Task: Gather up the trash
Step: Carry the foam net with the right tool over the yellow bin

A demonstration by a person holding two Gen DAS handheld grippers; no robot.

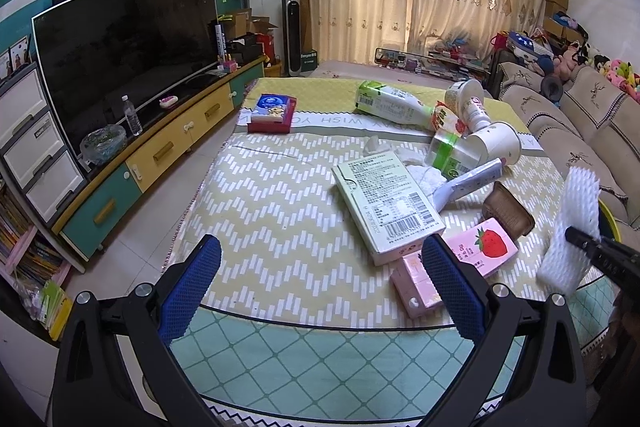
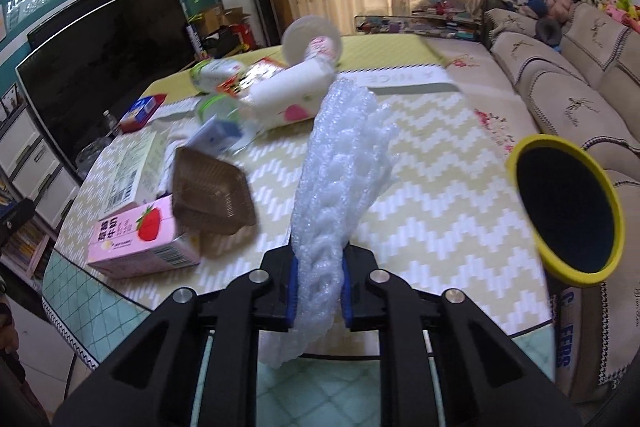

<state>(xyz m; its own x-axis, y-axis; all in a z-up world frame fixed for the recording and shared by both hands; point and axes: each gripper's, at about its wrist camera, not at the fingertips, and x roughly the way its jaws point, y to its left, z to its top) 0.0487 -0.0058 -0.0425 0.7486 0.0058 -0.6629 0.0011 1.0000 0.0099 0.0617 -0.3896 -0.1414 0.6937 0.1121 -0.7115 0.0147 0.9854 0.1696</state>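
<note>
My right gripper [image 2: 319,281] is shut on a white foam net sleeve [image 2: 340,171] and holds it above the table; the sleeve also shows at the right edge of the left wrist view [image 1: 572,227]. A yellow-rimmed bin [image 2: 568,215] with a dark inside stands to the right of it. My left gripper [image 1: 320,279] is open and empty above the table's near side. Trash lies on the table: a pink strawberry milk carton [image 1: 484,247], a pale green box [image 1: 386,203], a brown plastic tray [image 1: 508,211], paper cups [image 1: 496,143] and a milk bottle [image 1: 392,103].
A red and blue box [image 1: 272,113] lies at the table's far left. A TV [image 1: 128,55] on a low cabinet stands to the left. A beige sofa [image 1: 580,131] runs along the right. The table carries a zigzag cloth [image 1: 272,203].
</note>
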